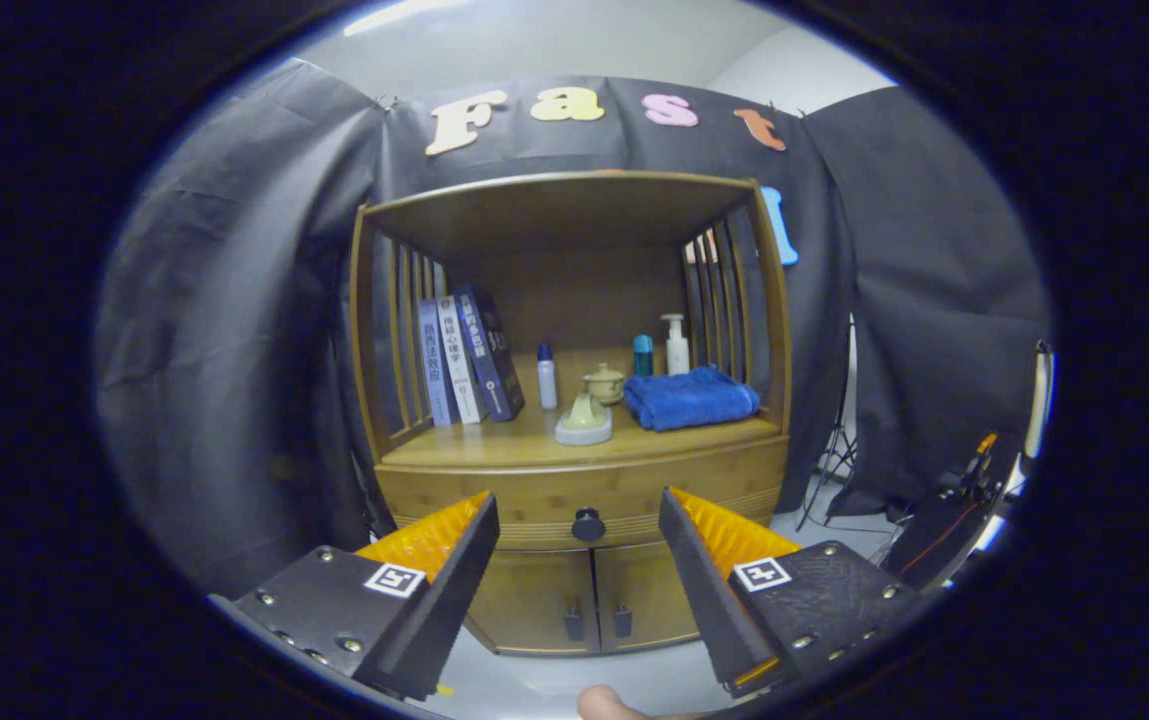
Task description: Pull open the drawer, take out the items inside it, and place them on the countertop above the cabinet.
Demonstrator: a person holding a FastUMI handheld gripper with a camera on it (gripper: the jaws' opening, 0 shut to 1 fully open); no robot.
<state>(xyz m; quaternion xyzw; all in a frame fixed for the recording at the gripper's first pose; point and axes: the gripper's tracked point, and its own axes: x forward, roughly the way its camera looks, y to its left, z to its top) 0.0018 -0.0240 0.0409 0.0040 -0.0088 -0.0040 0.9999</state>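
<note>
— The gripper (pixel 579 520)?
— Fingers spread wide, holding nothing; the shut drawer (pixel 584 492), with its knob (pixel 588 524), sits between them.
— The cabinet (pixel 574 400) above?
— Its countertop (pixel 534 440) carries books (pixel 464 360), bottles (pixel 675 345), a teapot (pixel 604 383), a folded blue towel (pixel 690 397).

Drawer knob (pixel 588 524) sits between the spread tool (pixel 579 515) fingers, below the countertop (pixel 494 448).
</note>
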